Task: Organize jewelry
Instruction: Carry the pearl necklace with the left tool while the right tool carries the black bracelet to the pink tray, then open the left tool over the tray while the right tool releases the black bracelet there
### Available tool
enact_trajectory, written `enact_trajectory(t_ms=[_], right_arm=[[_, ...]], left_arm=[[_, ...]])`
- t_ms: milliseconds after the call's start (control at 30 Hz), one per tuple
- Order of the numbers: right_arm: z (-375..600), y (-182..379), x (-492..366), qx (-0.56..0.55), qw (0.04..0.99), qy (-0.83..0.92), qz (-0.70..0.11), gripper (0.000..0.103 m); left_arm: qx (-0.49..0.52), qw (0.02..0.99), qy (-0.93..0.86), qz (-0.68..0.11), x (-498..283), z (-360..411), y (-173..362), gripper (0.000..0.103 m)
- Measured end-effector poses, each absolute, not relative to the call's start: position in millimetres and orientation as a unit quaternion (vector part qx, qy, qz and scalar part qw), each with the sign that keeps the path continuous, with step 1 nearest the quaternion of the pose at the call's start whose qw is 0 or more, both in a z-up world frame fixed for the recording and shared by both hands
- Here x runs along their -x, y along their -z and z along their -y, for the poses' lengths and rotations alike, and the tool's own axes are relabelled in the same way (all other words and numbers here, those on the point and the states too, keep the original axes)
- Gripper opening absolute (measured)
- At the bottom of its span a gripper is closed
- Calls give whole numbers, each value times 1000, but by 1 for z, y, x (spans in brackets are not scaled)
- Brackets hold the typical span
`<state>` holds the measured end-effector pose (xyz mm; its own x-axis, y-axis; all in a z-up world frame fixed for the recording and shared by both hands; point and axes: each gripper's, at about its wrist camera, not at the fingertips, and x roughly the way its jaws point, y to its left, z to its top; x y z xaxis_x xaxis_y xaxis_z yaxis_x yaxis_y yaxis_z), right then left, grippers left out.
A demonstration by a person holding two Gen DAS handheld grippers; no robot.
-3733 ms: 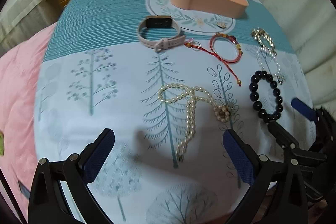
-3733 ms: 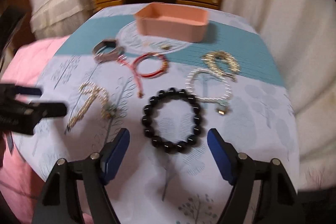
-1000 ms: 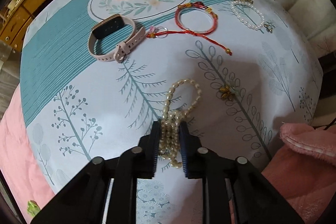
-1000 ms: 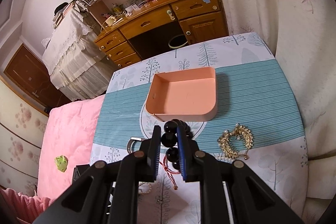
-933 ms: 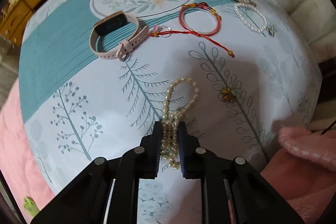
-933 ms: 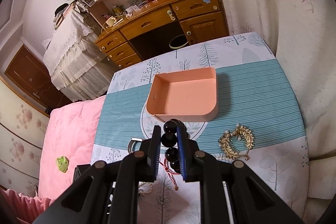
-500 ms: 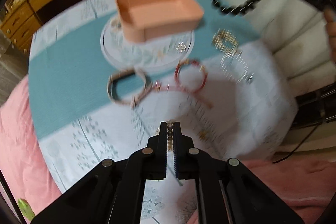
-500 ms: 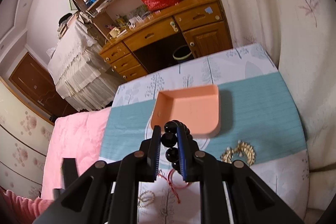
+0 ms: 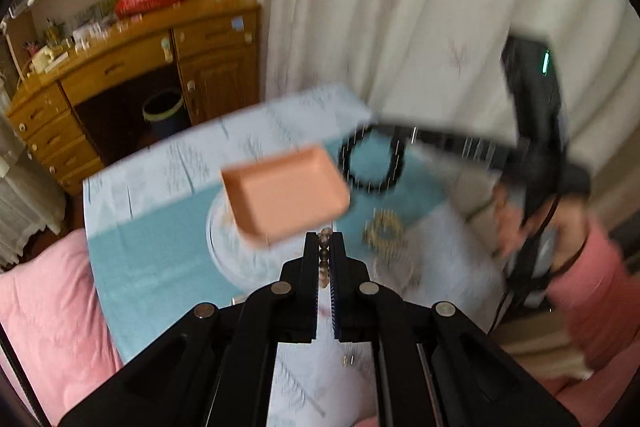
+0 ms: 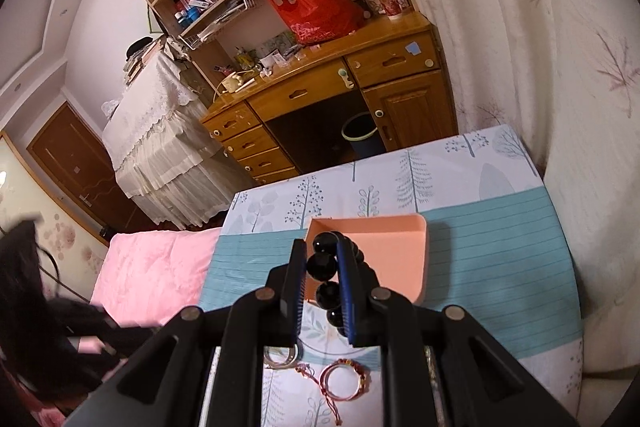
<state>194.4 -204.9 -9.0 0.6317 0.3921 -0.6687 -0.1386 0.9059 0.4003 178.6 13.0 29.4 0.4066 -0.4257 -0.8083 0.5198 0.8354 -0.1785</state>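
Note:
My left gripper (image 9: 324, 241) is shut on the pearl necklace (image 9: 323, 255) and holds it high above the table, short of the pink tray (image 9: 286, 193). My right gripper (image 10: 322, 251) is shut on the black bead bracelet (image 10: 320, 265) and holds it above the near left corner of the pink tray (image 10: 394, 259). The left wrist view, blurred, shows the black bracelet (image 9: 370, 163) hanging from the right gripper just right of the tray. A red string bracelet (image 10: 346, 381) and part of a watch band (image 10: 282, 353) lie on the cloth below.
A gold bracelet (image 9: 384, 229) lies on the cloth right of the tray. The table's tree-print cloth (image 10: 500, 267) meets a white curtain (image 10: 540, 47) on the right. A wooden desk (image 10: 320, 107) stands behind, and a pink bed (image 10: 156, 267) lies at the left.
Both grippers closed on their jewelry and lifted it off the cloth. The left gripper has risen sharply with the pearl necklace. The right gripper has carried the black bracelet toward the tray.

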Motion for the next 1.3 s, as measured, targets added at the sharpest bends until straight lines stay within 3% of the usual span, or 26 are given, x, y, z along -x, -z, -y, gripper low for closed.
enact_trajectory(t_ms=[233, 467, 567, 667, 767, 833, 933, 1233, 1300], right_arm=[[203, 24, -214, -162, 883, -164, -408, 15], [207, 57, -236, -196, 871, -177, -414, 15], [215, 80, -246, -227, 859, -146, -436, 16], [222, 89, -248, -246, 848, -132, -451, 16], [227, 88, -240, -237, 852, -116, -453, 29], [230, 83, -229, -227, 858, -109, -448, 38], [232, 74, -207, -220, 864, -98, -442, 41], [228, 53, -127, -201, 879, -55, -428, 65], [225, 53, -106, -201, 877, -50, -434, 66]], left_arm=[[-35, 861, 283, -422, -226, 4, -49, 3], [-10, 862, 250, -440, -267, 22, 9, 4], [-18, 840, 185, -510, -287, 28, 49, 30], [10, 817, 165, -553, -291, 23, 72, 47], [-2, 819, 144, -556, -281, 20, 73, 70], [-14, 821, 140, -554, -272, 16, 69, 71], [-9, 818, 138, -559, -259, 5, 61, 83], [-12, 833, 127, -539, -187, -33, 37, 84], [-10, 831, 137, -539, -168, -40, 38, 84]])
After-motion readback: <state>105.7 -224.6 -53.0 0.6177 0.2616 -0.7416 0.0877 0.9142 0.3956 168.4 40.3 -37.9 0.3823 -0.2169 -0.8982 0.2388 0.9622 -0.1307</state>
